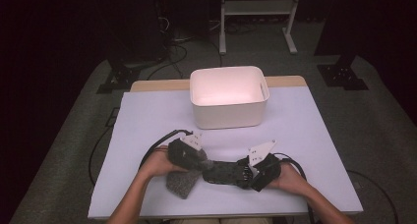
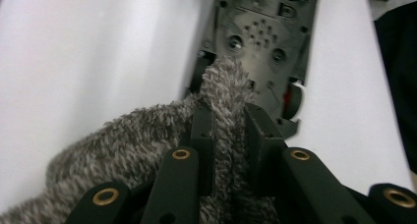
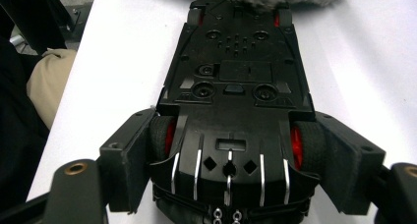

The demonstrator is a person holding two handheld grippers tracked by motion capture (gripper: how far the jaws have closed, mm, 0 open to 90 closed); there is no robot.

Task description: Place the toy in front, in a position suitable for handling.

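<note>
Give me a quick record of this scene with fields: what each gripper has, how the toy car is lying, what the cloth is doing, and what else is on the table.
left gripper: shut on the grey fuzzy cloth
right gripper: jaws clamped on the toy car across its wheels at one end
toy car pose: upside down, black underside facing up, red wheel hubs showing
cloth contact: its bunched tip touches the far end of the car's underside
white bin: open-topped, behind the hands, looks empty
table: white sheet covering the top

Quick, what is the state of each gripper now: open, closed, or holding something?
Left gripper: closed, jaws pinching the grey fuzzy cloth.
Right gripper: closed on the black toy car, jaws clamping its rear wheels, underside up.
</note>
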